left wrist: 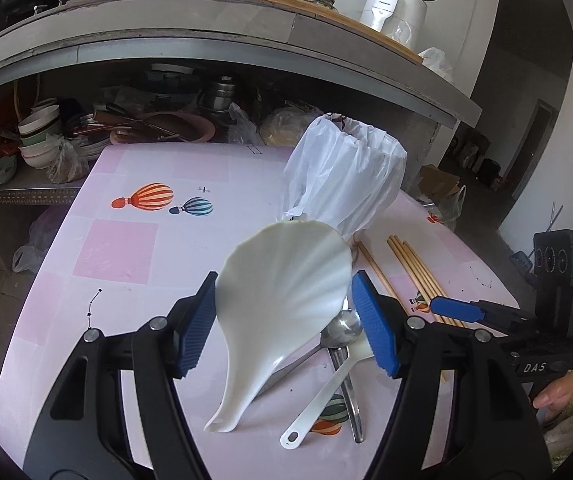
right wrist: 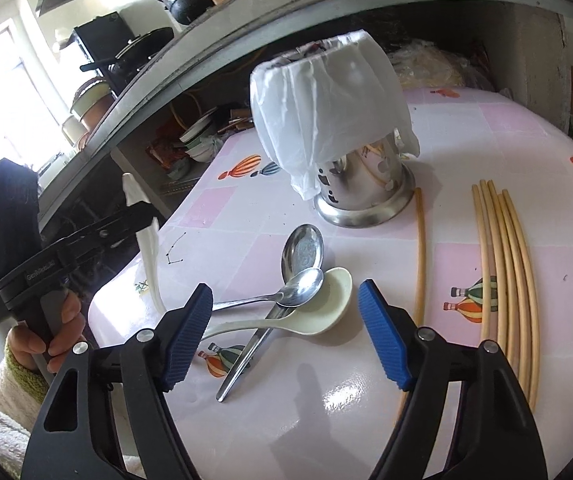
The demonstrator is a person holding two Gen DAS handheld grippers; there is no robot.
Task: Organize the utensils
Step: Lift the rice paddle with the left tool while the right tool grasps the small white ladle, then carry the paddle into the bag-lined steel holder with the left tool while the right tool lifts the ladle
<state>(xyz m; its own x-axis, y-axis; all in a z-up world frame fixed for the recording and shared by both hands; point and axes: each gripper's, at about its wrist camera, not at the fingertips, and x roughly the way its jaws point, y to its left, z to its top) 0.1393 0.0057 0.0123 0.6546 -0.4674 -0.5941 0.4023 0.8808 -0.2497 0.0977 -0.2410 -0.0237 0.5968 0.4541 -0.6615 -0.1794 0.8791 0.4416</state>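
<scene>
Pink tiled table top [right wrist: 246, 216] printed with balloons carries all the loose utensils, and cluttered shelves stand behind it.

At the far left, the left gripper [left wrist: 285, 280] pinches the white scoop [left wrist: 270, 320] across its fan-shaped bowl. The scoop hangs clear of the table with its handle pointing down and toward the camera. The step in hand appears to be delivery of this scoop to the steel holder [right wrist: 366, 184]. Keep the pinch firm, since the bowl is smooth and curved and may slip or swing. Tip the handle downward before entry.

In the middle lie two metal spoons [right wrist: 304, 248] and a white soup spoon [right wrist: 326, 300], crossed over one another. The right gripper [right wrist: 286, 290] hovers above them with its jaws spread and nothing between the pads. Take one handle at a time, as the stack may scatter.

Further right, the holder stands upright. A white plastic bag [right wrist: 326, 100] drapes over its rim, so aim for the open mouth and avoid snagging the film.

At the far right, the chopsticks [right wrist: 506, 260] lie flat, one [right wrist: 419, 260] apart from the bundle.
</scene>
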